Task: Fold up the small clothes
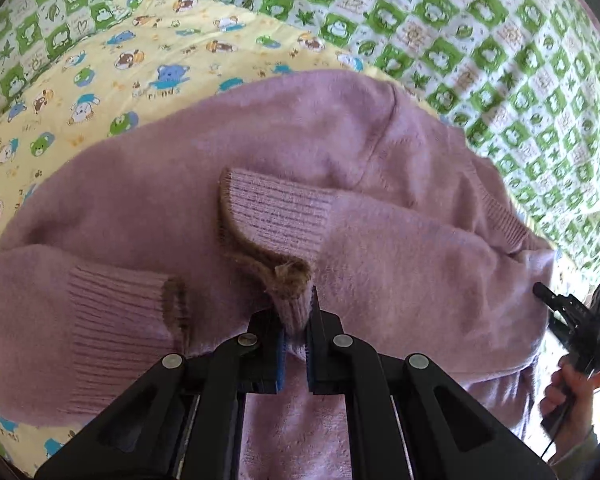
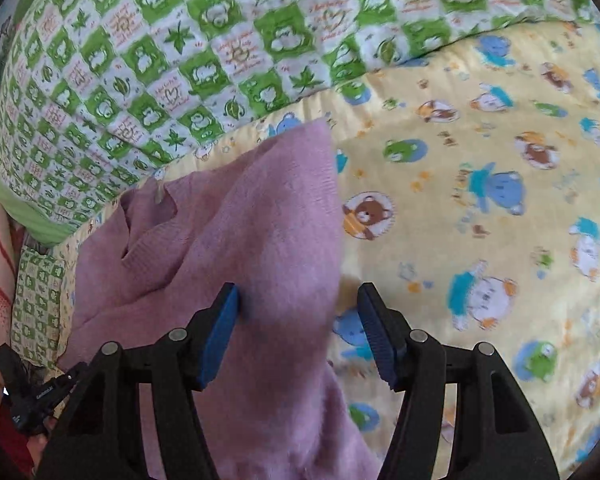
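Lilac sweater (image 1: 284,184) on yellow bear-print sheet (image 1: 148,68): left gripper (image 1: 296,320) pinching a ribbed cuff (image 1: 292,304); right gripper (image 2: 298,332) jaws spread around sweater edge, lower hem cut off.

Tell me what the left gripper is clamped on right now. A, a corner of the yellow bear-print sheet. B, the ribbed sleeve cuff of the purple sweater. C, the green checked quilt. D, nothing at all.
B: in the left wrist view the left gripper has its blue pads shut on the brown-edged ribbed cuff of the purple sweater, which lies on the yellow bear-print sheet.
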Demonstrator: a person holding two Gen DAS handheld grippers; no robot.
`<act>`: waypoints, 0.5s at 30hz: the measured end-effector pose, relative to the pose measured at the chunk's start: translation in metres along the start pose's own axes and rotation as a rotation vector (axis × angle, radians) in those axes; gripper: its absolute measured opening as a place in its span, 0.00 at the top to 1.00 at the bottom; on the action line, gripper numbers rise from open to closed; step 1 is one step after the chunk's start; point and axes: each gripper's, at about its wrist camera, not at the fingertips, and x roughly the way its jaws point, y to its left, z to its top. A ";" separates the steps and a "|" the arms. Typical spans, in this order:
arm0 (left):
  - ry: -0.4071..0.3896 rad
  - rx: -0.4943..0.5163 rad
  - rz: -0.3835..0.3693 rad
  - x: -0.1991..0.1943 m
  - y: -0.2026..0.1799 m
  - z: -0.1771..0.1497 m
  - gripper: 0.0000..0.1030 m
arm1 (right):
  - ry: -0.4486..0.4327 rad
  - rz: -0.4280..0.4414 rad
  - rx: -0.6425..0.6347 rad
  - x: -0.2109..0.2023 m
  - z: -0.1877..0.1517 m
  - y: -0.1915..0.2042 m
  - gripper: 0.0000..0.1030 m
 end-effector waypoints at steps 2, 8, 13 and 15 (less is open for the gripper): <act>0.000 0.006 -0.019 0.001 -0.005 0.001 0.95 | 0.000 -0.018 -0.011 -0.005 0.008 -0.002 0.88; 0.025 0.125 -0.102 0.017 -0.063 0.000 0.95 | -0.086 -0.133 -0.029 -0.059 0.043 -0.038 0.93; 0.059 0.137 -0.048 0.040 -0.063 -0.004 0.94 | -0.024 -0.194 -0.036 -0.037 0.036 -0.060 0.93; 0.072 0.137 -0.058 0.038 -0.057 -0.003 0.92 | -0.016 -0.193 -0.028 -0.032 0.032 -0.059 0.91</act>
